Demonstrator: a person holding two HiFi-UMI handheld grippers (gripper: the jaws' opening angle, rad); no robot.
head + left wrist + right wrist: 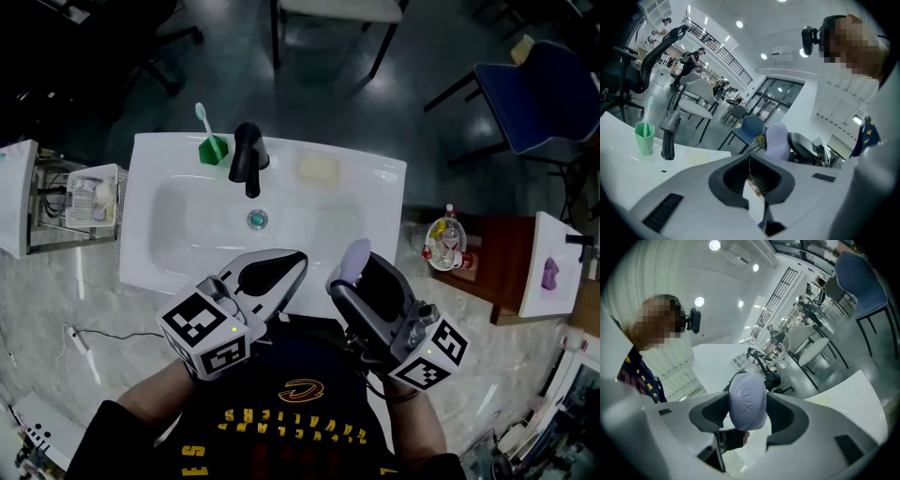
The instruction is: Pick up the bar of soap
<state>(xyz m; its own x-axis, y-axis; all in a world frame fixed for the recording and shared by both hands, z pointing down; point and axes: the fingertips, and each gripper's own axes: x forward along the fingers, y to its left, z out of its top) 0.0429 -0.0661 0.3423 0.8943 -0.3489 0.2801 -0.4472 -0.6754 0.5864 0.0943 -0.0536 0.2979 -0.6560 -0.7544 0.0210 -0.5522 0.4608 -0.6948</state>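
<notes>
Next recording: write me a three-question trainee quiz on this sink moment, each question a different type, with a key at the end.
1. True or false: the right gripper holds the lilac bar of soap between its fingers.
2. Multiple choice: the left gripper is A) shut with nothing in it, B) shut on a sponge, C) wide open.
3. Fill in: in the head view, the green holder stands on the sink rim to the ___ of the black faucet.
Key: 1 true; 2 A; 3 left.
</notes>
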